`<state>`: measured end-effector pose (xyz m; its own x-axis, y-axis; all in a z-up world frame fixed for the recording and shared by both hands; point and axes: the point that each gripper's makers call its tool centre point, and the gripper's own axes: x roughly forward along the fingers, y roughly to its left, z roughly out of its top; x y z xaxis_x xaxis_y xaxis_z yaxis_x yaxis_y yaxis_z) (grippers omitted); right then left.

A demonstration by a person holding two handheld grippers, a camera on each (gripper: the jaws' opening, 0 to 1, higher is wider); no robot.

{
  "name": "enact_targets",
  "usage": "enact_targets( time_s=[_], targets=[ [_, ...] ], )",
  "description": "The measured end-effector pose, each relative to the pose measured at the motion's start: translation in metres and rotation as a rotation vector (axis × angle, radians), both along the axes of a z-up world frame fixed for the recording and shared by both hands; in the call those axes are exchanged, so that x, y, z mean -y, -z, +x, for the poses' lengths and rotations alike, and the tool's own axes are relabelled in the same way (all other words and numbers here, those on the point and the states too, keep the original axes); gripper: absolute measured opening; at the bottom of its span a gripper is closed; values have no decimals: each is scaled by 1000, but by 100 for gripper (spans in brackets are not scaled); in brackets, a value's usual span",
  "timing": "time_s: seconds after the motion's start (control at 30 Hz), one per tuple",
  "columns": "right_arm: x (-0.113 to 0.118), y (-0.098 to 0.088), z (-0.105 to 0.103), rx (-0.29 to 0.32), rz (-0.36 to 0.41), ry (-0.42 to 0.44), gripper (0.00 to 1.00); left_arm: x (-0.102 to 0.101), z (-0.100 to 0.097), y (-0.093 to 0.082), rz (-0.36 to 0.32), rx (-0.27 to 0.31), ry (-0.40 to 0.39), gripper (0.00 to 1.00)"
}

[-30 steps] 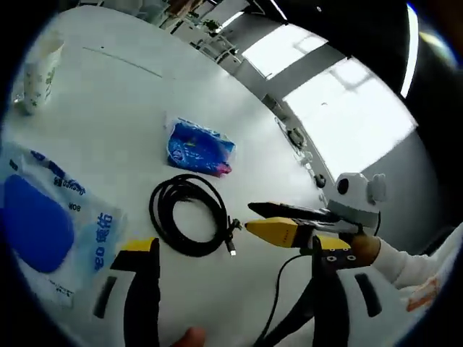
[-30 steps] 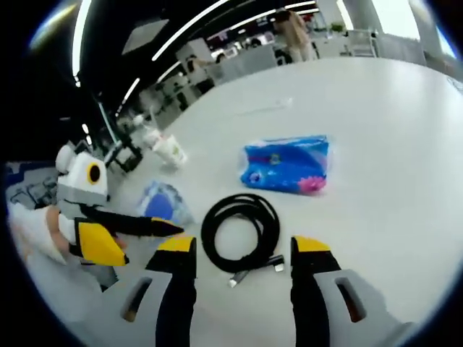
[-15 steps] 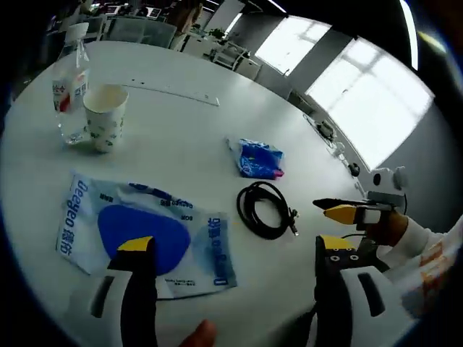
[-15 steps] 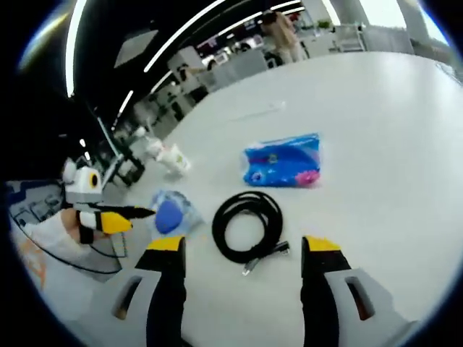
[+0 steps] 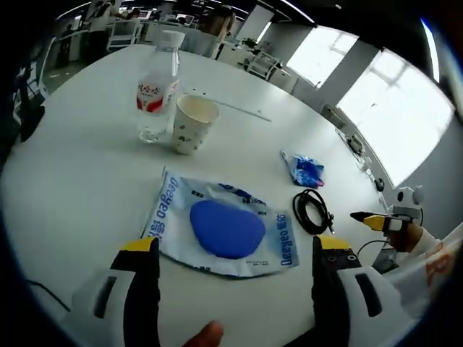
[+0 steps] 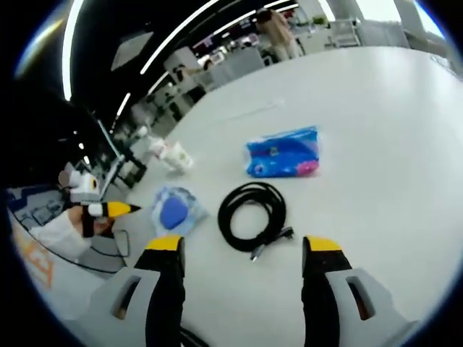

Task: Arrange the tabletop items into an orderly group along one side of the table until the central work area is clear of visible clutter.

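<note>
Nothing is gripped yet, so this looks like the approach before a first pick. The left claw (image 5: 228, 256) hangs spread and empty just short of the blue wipes pack (image 5: 221, 231), which lies flat on the white counter (image 5: 79, 181) near the edge closest to the person. Beyond it, toward the far edge, a water bottle (image 5: 158, 87) and a paper cup (image 5: 189, 124) stand upright just beside each other. The right claw (image 6: 242, 253) is likewise spread and empty, looking down at the coiled black cable (image 6: 253, 215) in the middle of the counter, with the blue tissue packet (image 6: 283, 153) lying a little past it. All five items are scattered, so the arranging seems barely begun. The next move likely calls for lowering the left claw flat onto the thin wipes pack, pinching an edge, and carrying it toward the bottle and cup, while the right takes the cable by its bundled loops.
</note>
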<state>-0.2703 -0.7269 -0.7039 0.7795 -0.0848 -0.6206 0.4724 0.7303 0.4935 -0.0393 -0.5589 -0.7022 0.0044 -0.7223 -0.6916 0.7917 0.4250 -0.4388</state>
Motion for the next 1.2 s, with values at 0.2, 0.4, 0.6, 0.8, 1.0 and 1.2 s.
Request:
enact_targets(
  time_s=[0.2, 0.4, 0.6, 0.8, 1.0, 1.2],
  targets=[
    [0, -4, 9, 7, 2, -10, 63, 3, -1, -2, -13, -4, -18, 85],
    [-11, -5, 23, 19, 19, -44, 60, -4, 10, 8, 33, 44, -13, 80],
    [-34, -5, 45, 26, 50, -124, 57, -17, 32, 17, 70, 54, -66, 73],
    [-57, 0, 62, 6, 64, -234, 54, -24, 46, 32, 124, 79, -61, 67],
    [-83, 6, 79, -18, 104, -324, 48, -24, 57, 39, 138, 86, -55, 61],
    [-119, 22, 91, -65, 168, -427, 46, -23, 64, 59, 200, 134, -9, 47]
  ],
)
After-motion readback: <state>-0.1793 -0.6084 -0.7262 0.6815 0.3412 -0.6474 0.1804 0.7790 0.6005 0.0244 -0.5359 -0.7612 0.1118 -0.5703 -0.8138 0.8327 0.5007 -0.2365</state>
